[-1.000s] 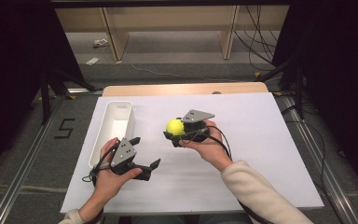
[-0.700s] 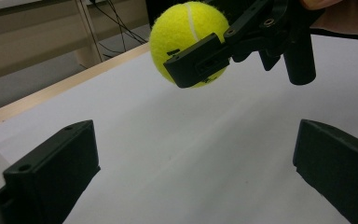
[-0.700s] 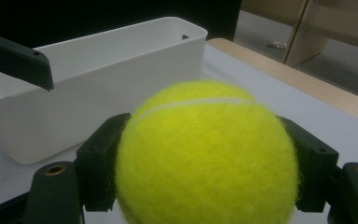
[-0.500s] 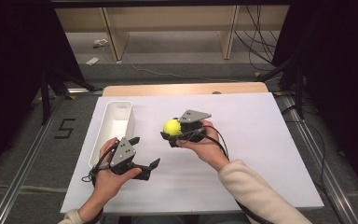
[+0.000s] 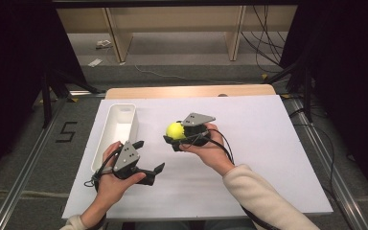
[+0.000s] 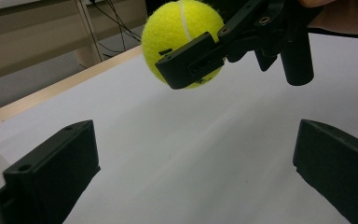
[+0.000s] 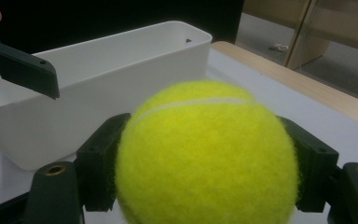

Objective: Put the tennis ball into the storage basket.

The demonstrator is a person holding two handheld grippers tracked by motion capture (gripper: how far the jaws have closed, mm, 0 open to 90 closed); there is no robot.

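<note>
Gripping tennis ball [image 5: 175, 130] above table [image 5: 268, 143], right gripper [image 5: 173, 136] apparently level, left gripper [image 5: 149, 158] low, jaws wide.

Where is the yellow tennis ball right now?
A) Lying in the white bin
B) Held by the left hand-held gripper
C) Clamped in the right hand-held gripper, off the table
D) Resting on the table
C: the tennis ball sits between the jaws of the right hand-held gripper, above the table, beside the white bin.

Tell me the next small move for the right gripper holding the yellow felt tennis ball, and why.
Probably carry the yellow felt tennis ball left over the long white plastic bin: the right gripper grips it above the table, the bin sits close alongside, and the left gripper is open, holding nothing.
</note>
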